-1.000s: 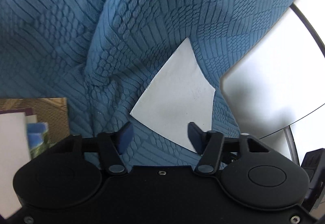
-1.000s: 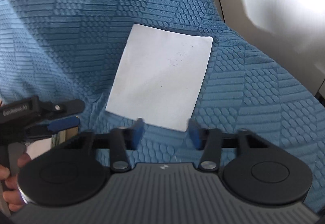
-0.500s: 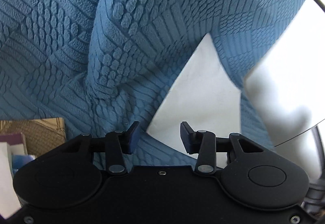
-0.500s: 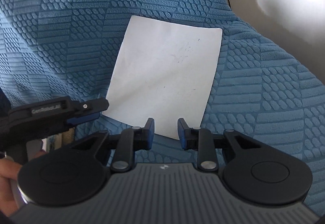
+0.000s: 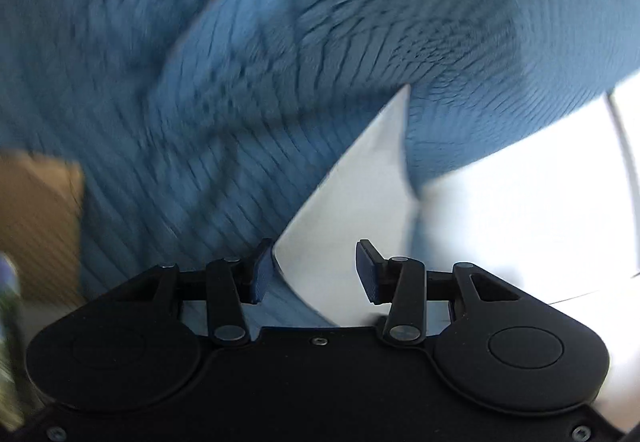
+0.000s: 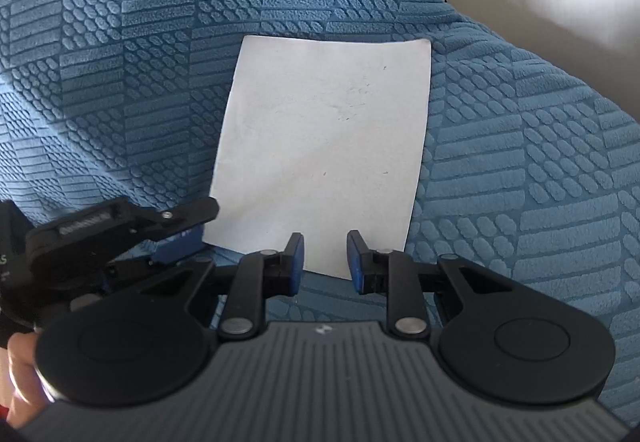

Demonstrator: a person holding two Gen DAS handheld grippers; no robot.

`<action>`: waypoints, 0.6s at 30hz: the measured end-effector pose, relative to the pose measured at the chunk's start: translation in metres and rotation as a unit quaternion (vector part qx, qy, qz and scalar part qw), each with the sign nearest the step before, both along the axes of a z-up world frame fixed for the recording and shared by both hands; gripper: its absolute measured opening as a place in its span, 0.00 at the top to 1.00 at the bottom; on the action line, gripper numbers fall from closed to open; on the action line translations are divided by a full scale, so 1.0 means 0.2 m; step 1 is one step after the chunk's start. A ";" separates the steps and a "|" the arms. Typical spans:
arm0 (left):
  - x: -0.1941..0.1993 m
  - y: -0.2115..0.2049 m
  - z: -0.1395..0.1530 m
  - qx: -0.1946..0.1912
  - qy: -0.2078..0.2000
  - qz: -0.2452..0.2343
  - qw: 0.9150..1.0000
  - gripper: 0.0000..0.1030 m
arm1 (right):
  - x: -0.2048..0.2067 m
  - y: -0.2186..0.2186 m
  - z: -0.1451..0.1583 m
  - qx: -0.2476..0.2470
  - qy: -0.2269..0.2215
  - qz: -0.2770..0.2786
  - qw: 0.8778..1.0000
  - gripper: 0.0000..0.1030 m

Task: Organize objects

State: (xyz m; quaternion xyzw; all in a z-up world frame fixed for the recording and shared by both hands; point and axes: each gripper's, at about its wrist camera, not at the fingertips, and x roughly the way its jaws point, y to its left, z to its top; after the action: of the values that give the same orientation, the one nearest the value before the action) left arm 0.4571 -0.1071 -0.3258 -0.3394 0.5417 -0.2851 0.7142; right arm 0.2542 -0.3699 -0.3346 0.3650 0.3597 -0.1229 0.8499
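Two grippers converge on white card (image 6: 324,157) lying flat on blue textured sofa cover (image 6: 520,201). Right gripper (image 6: 323,256) at near edge, jaws just closing, gap remaining, nothing pinched. Left gripper (image 5: 316,270) at near-left corner, part-spread, likely steadying card for edge pickup.

Blue textured cover (image 6: 120,41) — brown patterned thing (image 5: 36,222) at left, blurred.

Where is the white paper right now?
In the right wrist view the white paper lies flat on the blue cover, in the middle, just ahead of the right tool, with the left tool at its lower left corner.
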 end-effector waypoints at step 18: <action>-0.03 -0.08 0.02 0.004 0.036 0.020 0.999 0.98 | -0.07 -0.01 0.07 0.084 -0.038 -0.022 0.995 0.71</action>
State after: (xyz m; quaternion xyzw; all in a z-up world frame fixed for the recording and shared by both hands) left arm 0.4504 -0.1225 -0.3209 -0.3574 0.5609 -0.2559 0.7015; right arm 0.2406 -0.3724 -0.3200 0.4478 0.3283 -0.0973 0.8260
